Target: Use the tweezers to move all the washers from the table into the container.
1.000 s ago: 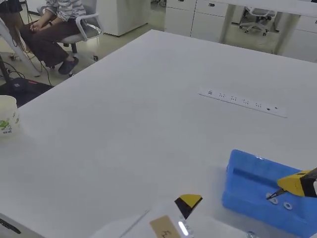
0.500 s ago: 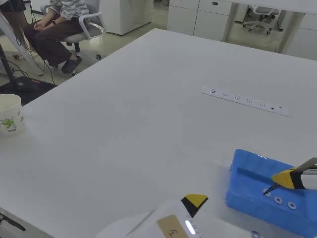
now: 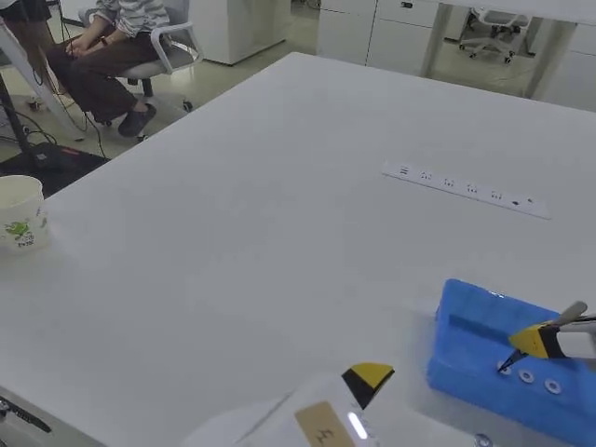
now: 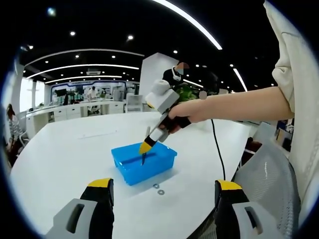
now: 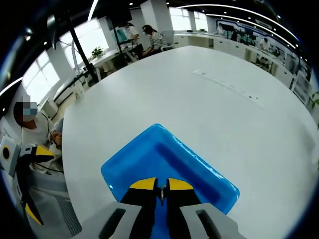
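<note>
Tweezers (image 5: 161, 193) in right gripper (image 5: 161, 184) jaws' pinch over container (image 5: 149, 149) — left gripper (image 4: 164, 183) jaws apart (cup (image 3: 19, 216) print illegible)

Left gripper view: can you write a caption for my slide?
The right tool points tweezers into the blue container; two washers lie on the table.

Head view high over the counter (image 3: 279, 242), facing forward and down, left gripper view low and farther back, right gripper view close above the container (image 5: 164, 149), all three share it
</note>
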Action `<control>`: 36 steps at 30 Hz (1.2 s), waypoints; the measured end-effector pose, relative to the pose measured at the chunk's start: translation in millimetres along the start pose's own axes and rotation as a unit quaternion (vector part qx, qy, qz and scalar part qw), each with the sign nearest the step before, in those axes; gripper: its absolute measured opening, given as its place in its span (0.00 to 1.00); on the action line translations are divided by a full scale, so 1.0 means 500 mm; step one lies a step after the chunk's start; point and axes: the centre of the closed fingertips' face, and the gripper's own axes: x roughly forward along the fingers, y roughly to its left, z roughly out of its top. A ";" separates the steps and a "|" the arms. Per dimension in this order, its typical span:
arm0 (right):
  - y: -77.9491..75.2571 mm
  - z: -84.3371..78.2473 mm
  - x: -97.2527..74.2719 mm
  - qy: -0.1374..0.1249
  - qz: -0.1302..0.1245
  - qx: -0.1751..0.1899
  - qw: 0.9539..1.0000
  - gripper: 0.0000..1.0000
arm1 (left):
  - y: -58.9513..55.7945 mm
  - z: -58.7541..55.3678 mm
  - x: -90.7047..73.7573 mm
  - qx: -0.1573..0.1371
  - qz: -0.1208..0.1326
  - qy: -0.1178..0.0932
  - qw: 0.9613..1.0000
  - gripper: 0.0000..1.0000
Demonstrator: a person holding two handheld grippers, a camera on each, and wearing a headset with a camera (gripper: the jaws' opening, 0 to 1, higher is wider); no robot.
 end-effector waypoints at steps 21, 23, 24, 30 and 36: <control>0.010 0.008 -0.025 -0.011 -0.003 -0.010 1.000 0.03 | -0.001 0.005 -0.001 -0.003 0.000 -0.005 1.000 0.85; 0.012 0.010 -0.031 -0.014 -0.003 -0.010 1.000 0.03 | -0.001 0.006 -0.001 -0.002 0.000 -0.006 1.000 0.85; 0.014 0.011 -0.035 -0.016 -0.002 -0.010 1.000 0.03 | -0.001 0.006 -0.001 -0.003 0.000 -0.006 1.000 0.85; 0.029 0.018 -0.054 -0.026 0.002 -0.015 1.000 0.03 | 0.000 0.004 0.000 -0.002 0.000 -0.003 1.000 0.85; 0.047 0.022 -0.074 -0.037 0.006 -0.021 0.999 0.03 | -0.001 0.003 0.002 -0.002 -0.001 -0.003 1.000 0.84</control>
